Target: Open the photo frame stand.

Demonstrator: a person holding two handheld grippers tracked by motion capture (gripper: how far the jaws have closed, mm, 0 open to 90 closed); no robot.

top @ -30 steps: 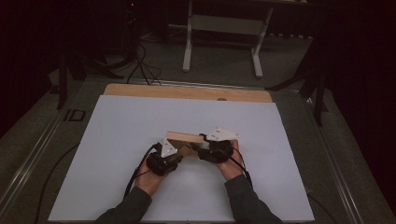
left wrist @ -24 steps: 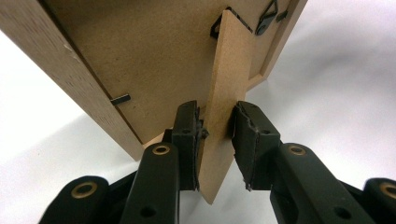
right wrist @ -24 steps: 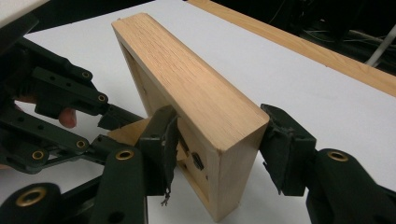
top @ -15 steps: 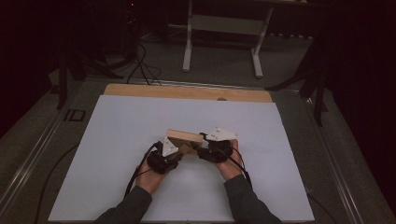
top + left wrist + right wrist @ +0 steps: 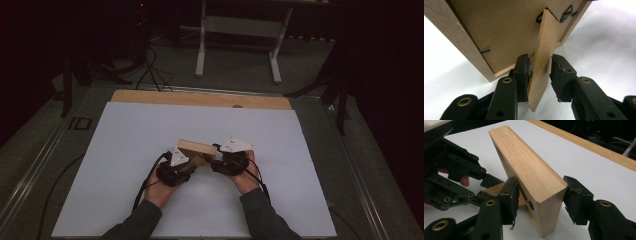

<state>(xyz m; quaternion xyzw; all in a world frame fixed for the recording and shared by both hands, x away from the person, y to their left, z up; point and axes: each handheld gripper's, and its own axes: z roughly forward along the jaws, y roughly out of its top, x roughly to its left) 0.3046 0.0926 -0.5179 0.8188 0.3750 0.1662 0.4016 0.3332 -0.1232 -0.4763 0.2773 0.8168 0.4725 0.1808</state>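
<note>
a wooden picture frame [image 5: 197, 148] is standing near the middle of the white table sheet [image 5: 125, 145], just ahead of both hands, its long axis running left to right across the table. the right gripper [image 5: 539, 197] is clamping one end of the frame, one pad on the face side and one on the back, so its jaws are standing at the frame's thickness. the left gripper [image 5: 539, 75] is working behind the frame at the other end, where the hinged stand leg [image 5: 544, 57] is swinging out from the backing board [image 5: 506, 32]. its jaws are straddling that leg: the left pad [image 5: 522, 72] is touching it, the right pad [image 5: 560, 72] is standing just clear, and the jaws have just been opening with the leg between them. judgement: the grip on the leg is being released. the leg is lying edge-on to the left gripper, running away and upward toward its hinge near the metal clips [image 5: 566, 15]. the coming move is turning on this alignment: the left gripper, nearer the leg, should back straight out along the leg's plane while the right is steadying the frame.
</note>
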